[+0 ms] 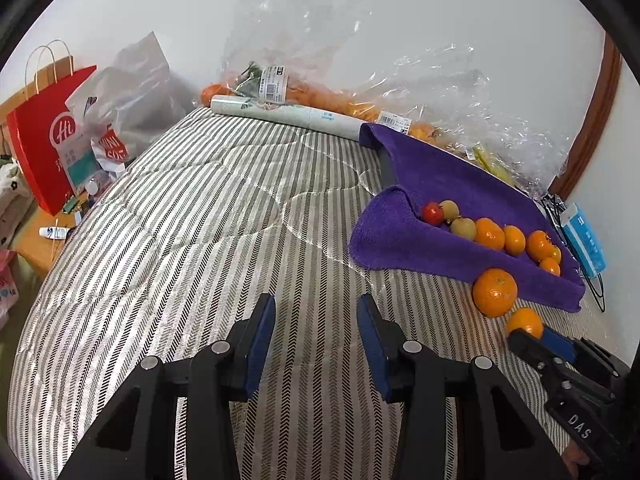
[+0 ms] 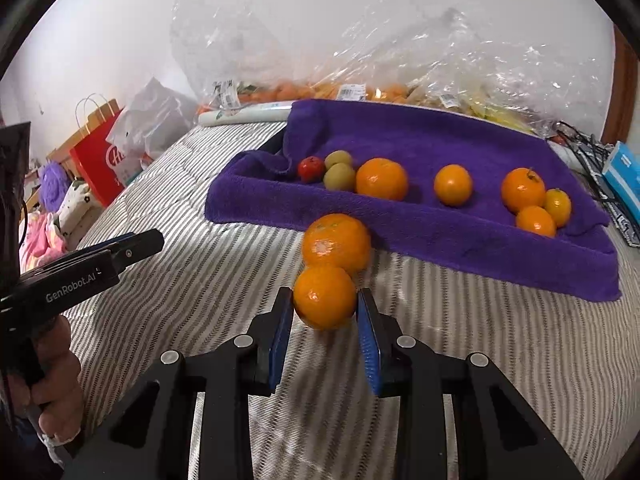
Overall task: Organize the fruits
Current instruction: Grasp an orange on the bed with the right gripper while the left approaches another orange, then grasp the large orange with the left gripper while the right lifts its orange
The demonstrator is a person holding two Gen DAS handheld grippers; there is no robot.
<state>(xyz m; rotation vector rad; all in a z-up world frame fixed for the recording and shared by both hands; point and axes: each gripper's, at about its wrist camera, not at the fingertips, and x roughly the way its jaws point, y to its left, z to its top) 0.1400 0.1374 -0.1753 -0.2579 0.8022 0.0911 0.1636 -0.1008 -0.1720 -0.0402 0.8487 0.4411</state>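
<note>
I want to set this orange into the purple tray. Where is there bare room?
On the purple towel-lined tray, bare patches lie between the middle orange and its neighbours, and along the far wall. Crowded: the red-and-green fruit cluster and the right-hand orange trio.

Bedroom corner with a striped quilt under soft, even light

A grey-and-white striped quilt (image 1: 224,216) covers the bed, which runs up to a plain white wall (image 1: 360,20). A brown wooden door frame (image 1: 596,108) curves down the right edge. On the left, a low wooden side table (image 1: 38,240) holds a red paper shopping bag (image 1: 44,136), with a grey plastic bag (image 1: 132,84) just beside it.
</note>
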